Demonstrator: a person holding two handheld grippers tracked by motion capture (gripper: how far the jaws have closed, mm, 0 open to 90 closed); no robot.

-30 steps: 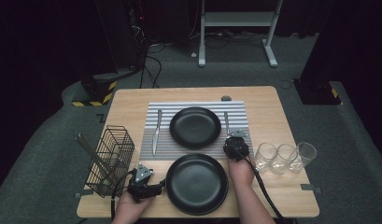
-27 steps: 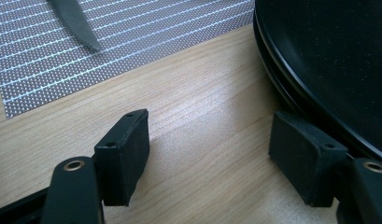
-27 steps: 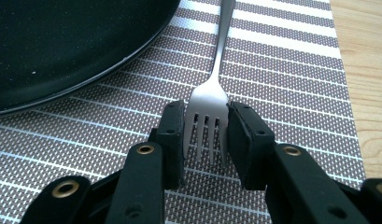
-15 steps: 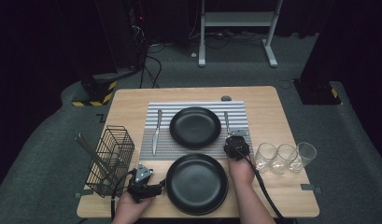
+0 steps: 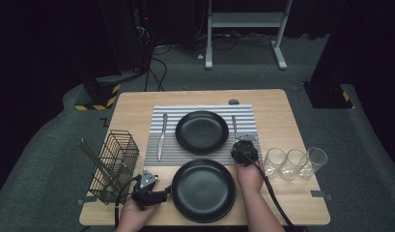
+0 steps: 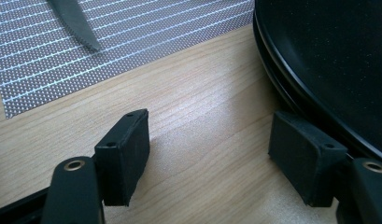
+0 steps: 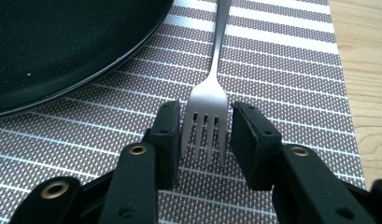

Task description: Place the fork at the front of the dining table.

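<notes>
A silver fork [image 7: 208, 100] lies on the striped placemat [image 7: 282, 60], right of the far black plate [image 5: 202, 131]. My right gripper [image 7: 205, 140] rests low over the mat with the fork's tines between its pads. Its jaws have just been opening, and thin gaps show on both sides of the tines. In the high view the right gripper [image 5: 245, 143] sits at the fork's [image 5: 234, 124] near end. My left gripper [image 6: 209, 154] is open on bare wood, with its right pad [image 6: 303, 154] beside the rim of the near black plate [image 6: 338, 60]. A knife [image 5: 161, 137] lies left of the far plate.
A black wire basket [image 5: 114, 164] holding a few utensils stands at the table's left front. Three clear glasses [image 5: 294, 163] stand in a row at the right. A small dark object [image 5: 233, 102] lies at the mat's far edge.
</notes>
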